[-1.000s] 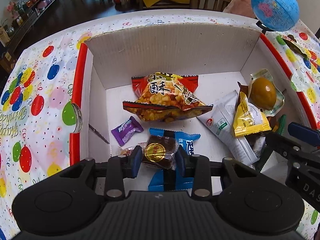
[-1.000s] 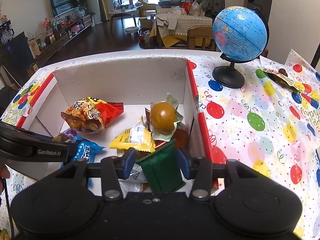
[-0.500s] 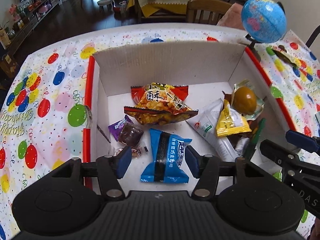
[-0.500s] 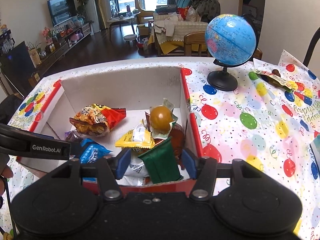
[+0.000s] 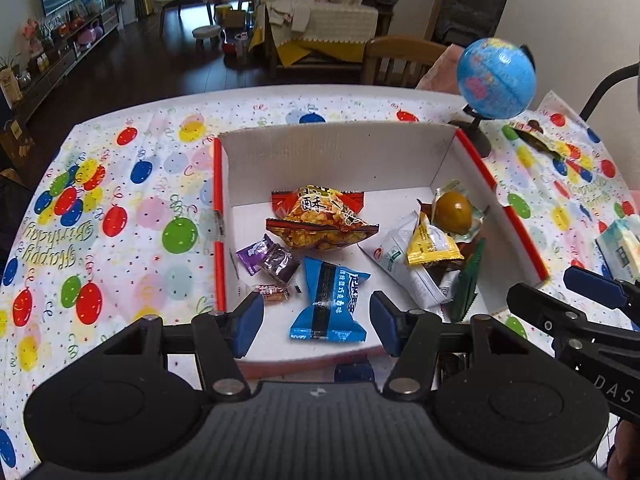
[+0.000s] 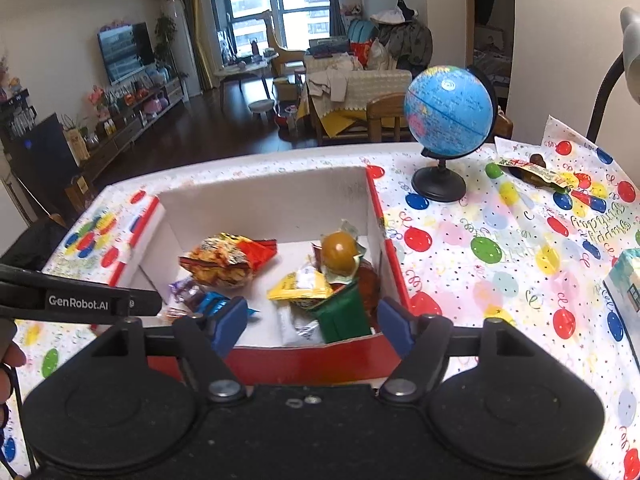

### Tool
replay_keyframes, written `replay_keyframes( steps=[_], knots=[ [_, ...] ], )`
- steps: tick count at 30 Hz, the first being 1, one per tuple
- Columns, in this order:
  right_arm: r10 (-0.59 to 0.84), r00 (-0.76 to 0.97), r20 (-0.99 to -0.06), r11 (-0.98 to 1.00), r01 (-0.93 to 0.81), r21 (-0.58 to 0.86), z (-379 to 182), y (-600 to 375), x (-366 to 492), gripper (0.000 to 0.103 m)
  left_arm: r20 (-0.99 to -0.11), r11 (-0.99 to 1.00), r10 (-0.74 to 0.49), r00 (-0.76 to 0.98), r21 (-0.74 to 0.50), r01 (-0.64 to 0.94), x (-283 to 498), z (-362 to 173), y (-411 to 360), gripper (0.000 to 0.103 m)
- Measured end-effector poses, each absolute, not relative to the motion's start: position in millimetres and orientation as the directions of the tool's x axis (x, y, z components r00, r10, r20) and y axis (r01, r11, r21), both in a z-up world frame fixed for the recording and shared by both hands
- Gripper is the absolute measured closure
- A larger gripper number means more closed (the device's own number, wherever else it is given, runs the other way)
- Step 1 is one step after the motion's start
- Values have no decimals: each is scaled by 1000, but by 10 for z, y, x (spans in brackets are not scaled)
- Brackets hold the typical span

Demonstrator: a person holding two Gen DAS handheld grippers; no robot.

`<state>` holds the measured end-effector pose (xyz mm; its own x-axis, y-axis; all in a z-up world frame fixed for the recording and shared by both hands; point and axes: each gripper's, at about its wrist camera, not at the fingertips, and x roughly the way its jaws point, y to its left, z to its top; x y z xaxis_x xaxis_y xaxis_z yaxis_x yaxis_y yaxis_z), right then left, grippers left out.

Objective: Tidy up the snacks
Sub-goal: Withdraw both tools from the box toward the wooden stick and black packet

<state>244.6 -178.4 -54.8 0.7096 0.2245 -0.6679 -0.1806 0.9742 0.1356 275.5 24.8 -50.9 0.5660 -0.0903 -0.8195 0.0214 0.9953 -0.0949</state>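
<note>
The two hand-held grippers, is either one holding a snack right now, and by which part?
Nothing is held. The left hand-held gripper is open above the box; the right hand-held gripper is opening, with nothing pressed between its pads.

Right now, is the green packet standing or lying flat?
Standing on edge: the green packet leans against snacks in the box's near right corner.

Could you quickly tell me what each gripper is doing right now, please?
Left gripper: open, holding nothing.
Right gripper: jaws opening, holding nothing.

Matt corrugated cardboard box (image 5: 340, 160); glossy crinkled plastic snack wrappers (image 5: 324, 224); smooth shiny printed cloth on the bench (image 5: 132, 208); glossy globe (image 6: 448, 110).
</note>
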Motion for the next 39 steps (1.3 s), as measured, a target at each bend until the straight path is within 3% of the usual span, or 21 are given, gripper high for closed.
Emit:
replay_keyframes(
  steps=[6, 9, 17, 24, 27, 37, 39],
  knots=[
    [233, 729, -644, 972, -183, 145, -429, -1705, 2221, 24, -801, 993, -107, 588, -113, 26, 2517, -387, 383, 45],
    [235, 736, -635, 972, -179, 153, -389, -1671, 2115, 23, -794, 991, -123, 596, -129, 32, 2399, -346, 444, 38],
    [227, 759, -610, 974, -163, 159, -314, -1597, 1829, 15, -773, 990, -137, 619, -134, 51, 2103, -241, 566, 37],
    [213, 774, -596, 976, -137, 172, -286, -1565, 1617, 14, -757, 986, -161, 634, -145, 77, 1866, -180, 648, 29],
    [214, 774, -596, 975, -135, 175, -296, -1542, 1536, 14, -751, 984, -173, 637, -155, 84, 1785, -185, 679, 23],
    [209, 761, -614, 974, -109, 197, -461, -1554, 1340, 14, -774, 974, -220, 594, -209, 88, 1624, -416, 701, 16],
    [211, 756, -620, 973, -103, 206, -518, -1574, 1315, 9, -781, 972, -227, 581, -216, 90, 1609, -476, 684, 16]
  ],
)
